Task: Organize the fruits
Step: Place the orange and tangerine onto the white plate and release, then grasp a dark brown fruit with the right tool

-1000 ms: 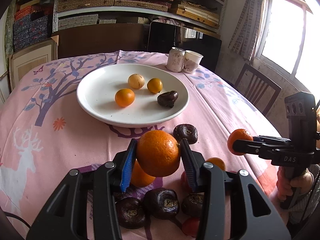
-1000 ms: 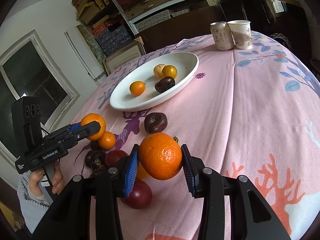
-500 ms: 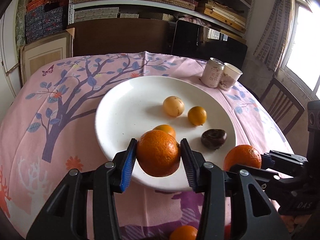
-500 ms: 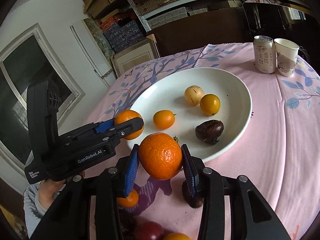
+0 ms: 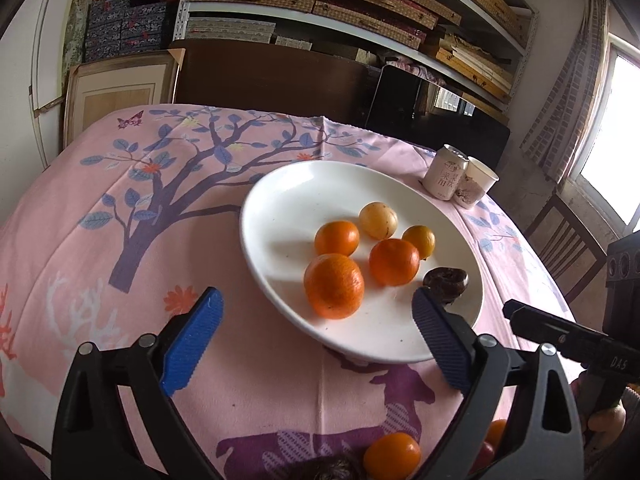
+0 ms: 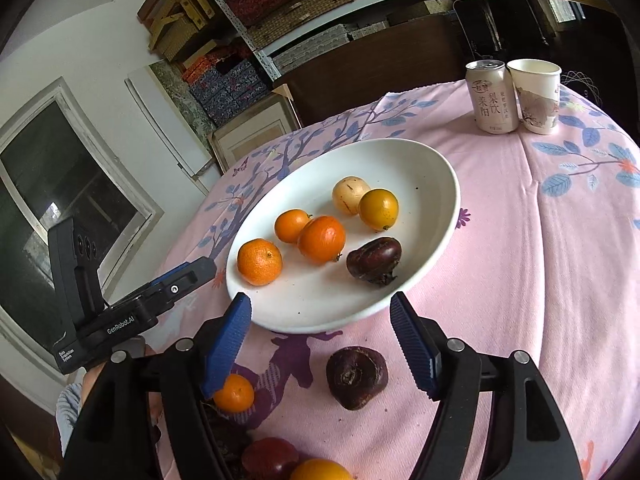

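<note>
A white plate [image 5: 280,204] [image 6: 424,168] holds three oranges, among them a large orange [image 5: 334,286] [image 6: 259,261] and another orange [image 5: 394,262] [image 6: 322,239], plus a pale fruit [image 5: 378,220], a yellow fruit [image 6: 378,209] and a dark fruit [image 5: 446,282] [image 6: 374,261]. My left gripper [image 5: 316,344] is open and empty at the plate's near rim. My right gripper [image 6: 320,340] is open and empty just short of the plate. Loose fruit lies on the cloth: a dark fruit [image 6: 356,376] and a small orange [image 6: 234,393] [image 5: 392,458].
A drink can [image 6: 491,96] [image 5: 445,174] and a paper cup [image 6: 536,94] [image 5: 476,186] stand at the table's far side. A chair [image 5: 568,248] stands to the right. Shelves with boxes fill the back wall.
Both grippers have opened and let go of their oranges, which now lie on the plate. Both grippers have drawn back a little from the plate.
</note>
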A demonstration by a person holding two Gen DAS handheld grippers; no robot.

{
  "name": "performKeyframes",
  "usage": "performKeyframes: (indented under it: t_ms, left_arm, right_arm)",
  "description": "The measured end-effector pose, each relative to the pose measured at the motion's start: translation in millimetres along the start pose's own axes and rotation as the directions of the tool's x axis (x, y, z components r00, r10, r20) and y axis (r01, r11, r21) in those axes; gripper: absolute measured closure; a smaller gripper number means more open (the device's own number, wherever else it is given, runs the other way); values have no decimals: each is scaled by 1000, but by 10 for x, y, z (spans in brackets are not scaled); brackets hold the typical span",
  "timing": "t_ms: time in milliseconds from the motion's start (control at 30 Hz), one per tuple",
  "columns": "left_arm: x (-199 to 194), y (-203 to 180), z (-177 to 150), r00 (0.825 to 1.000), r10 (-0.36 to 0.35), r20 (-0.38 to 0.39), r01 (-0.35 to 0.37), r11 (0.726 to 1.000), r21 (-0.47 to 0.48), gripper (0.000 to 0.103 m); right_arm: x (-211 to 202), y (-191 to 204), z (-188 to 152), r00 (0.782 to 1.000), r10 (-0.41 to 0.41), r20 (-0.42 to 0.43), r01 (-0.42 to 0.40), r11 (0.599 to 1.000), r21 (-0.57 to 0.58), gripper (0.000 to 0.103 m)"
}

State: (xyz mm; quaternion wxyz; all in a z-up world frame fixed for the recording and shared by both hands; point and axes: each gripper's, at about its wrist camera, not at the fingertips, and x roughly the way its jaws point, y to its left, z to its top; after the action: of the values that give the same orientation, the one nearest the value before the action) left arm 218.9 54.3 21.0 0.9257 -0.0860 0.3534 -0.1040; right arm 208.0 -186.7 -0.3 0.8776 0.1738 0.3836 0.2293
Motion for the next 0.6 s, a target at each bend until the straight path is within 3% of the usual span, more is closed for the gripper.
performKeyframes:
  t_ms: [133, 300, 600]
  left_arm:
    - [-126, 63, -223, 999, 38, -17, -38, 999, -11, 7]
    - [-342, -97, -451, 998, 64, 7, -65, 995, 71, 5]
    - [-320, -394, -705, 993, 111, -44, -99, 971, 218, 5]
  right_arm:
    - [-178, -126, -143, 1000, -8, 11, 8, 1000, 29, 26]
    - [-367, -270, -321, 1000, -21, 18, 19, 996, 84, 13]
    - [-420, -435, -399, 1000, -24, 10, 22, 987, 159, 13]
